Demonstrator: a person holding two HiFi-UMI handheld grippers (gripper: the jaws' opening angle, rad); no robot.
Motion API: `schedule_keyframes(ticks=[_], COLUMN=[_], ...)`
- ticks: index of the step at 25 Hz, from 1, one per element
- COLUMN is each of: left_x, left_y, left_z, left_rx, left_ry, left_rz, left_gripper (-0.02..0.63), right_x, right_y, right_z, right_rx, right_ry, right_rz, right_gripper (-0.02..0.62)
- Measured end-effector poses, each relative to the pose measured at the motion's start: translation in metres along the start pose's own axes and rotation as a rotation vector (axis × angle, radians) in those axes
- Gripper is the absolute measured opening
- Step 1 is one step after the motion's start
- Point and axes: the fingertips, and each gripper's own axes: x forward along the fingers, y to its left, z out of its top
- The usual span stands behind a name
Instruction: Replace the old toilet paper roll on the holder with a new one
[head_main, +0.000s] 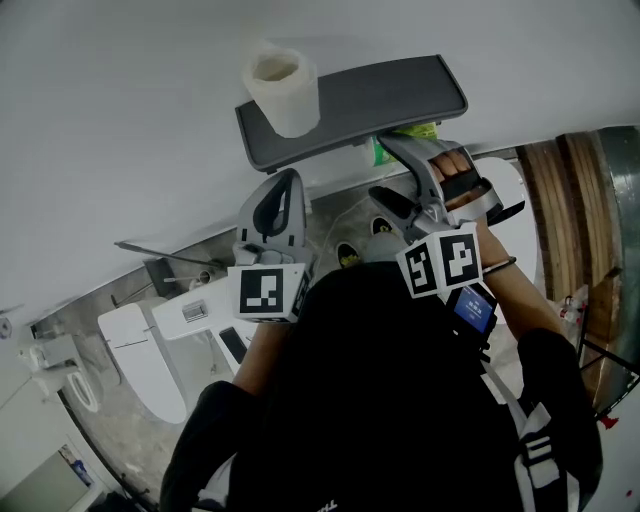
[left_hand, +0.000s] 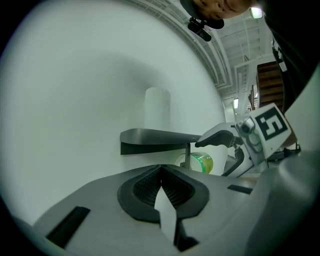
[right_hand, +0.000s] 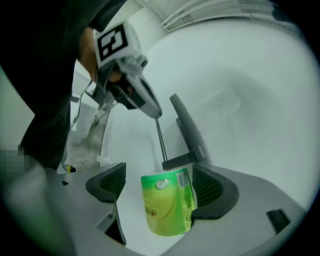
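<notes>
A green-wrapped toilet paper roll (right_hand: 167, 202) sits tilted between the parted jaws of the right gripper (right_hand: 159, 189), against one jaw (a gap at the other), just beneath the flat dark grey holder shelf (head_main: 380, 100). A bare white paper roll (head_main: 283, 88) stands upright on that shelf, above the jaws.

A green-wrapped roll (right_hand: 167, 202) sits between the parted jaws, against one pad, just below the holder (right_hand: 187, 135).
</notes>
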Motion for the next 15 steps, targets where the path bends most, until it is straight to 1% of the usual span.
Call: schedule_keyframes(ticks=[2, 3, 6, 7, 9, 11, 12, 13, 15], left_x=[0.001, 0.001, 0.003, 0.004, 0.004, 0.004, 0.004, 0.004, 0.003], left_y=[0.0, 0.0, -0.005, -0.007, -0.009, -0.009, -0.009, -0.008, -0.008], left_z=[0.0, 0.0, 0.002, 0.004, 0.005, 0.004, 0.004, 0.003, 0.002], left_rx=[-0.002, -0.003, 0.001, -0.001, -0.007, -0.007, -0.006, -0.006, -0.005], left_ry=[0.018, 0.024, 0.004, -0.011, -0.018, -0.01, -0.006, -0.004, -0.004], left_rz=[0.007, 0.01, -0.012, -0.023, -0.027, -0.022, -0.022, -0.022, -0.022], left_gripper=[0.021, 0.021, 0.023, 0.021, 0.022, 0.022, 0.023, 0.021, 0.023], right_x=[-0.013, -0.021, -0.047, -0.056, -0.075, -0.093, -0.101, -0.108, -0.118], right_y=[-0.007, -0.014, -0.047, -0.06, -0.084, -0.111, -0.124, -0.136, -0.151], right_z=[0.02, 0.03, 0.056, 0.061, 0.061, 0.055, 0.05, 0.042, 0.021], right_rx=[0.111, 0.164, 0.305, 0.358, 0.513, 0.67, 0.726, 0.773, 0.857], right_ry=[-0.104, -0.162, -0.349, -0.41, -0.514, -0.616, -0.66, -0.691, -0.719], right_rz=[0.054, 0.065, 0.044, 0.03, -0.017, -0.098, -0.147, -0.198, -0.293], right_gripper=[0.426, 0.426, 0.425, 0.425, 0.423, 0.419, 0.411, 0.377, 0.231])
